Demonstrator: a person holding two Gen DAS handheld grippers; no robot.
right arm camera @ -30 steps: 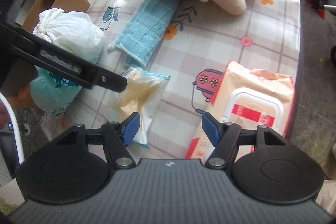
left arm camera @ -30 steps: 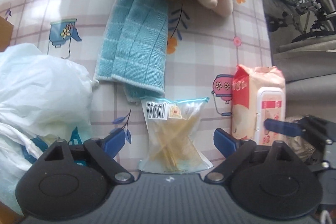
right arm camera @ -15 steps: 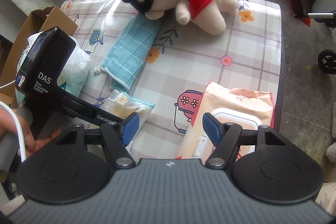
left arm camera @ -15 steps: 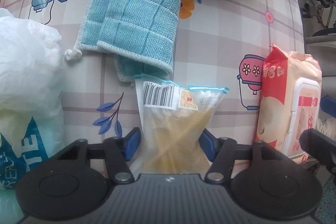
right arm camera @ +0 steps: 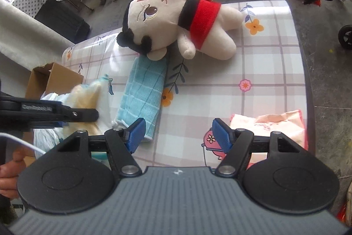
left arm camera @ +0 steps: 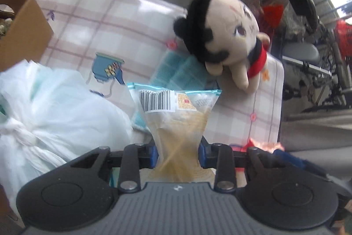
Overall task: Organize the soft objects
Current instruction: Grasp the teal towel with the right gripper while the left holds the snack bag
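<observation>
My left gripper (left arm camera: 177, 155) is shut on a clear plastic bag of yellowish contents (left arm camera: 179, 122) with a barcode label and holds it lifted off the table; the bag also shows in the right wrist view (right arm camera: 88, 96). My right gripper (right arm camera: 178, 136) is open and empty above the table's near edge. A plush doll (right arm camera: 176, 23) with black hair and a red band lies at the far side, also in the left wrist view (left arm camera: 228, 41). A folded teal towel (right arm camera: 143, 94) lies below the doll's head. A pink wet-wipes pack (right arm camera: 277, 127) lies at the right.
A knotted white plastic bag (left arm camera: 44, 111) sits at the left. A cardboard box (right arm camera: 50, 78) stands past the table's left edge, also in the left wrist view (left arm camera: 19, 30). The table has a plaid flowered cloth (right arm camera: 264, 63). Chairs and shoes stand beyond.
My left gripper closed on the clear bag and lifted it up and to the left, off the table. My right gripper drew back and rose, staying open.
</observation>
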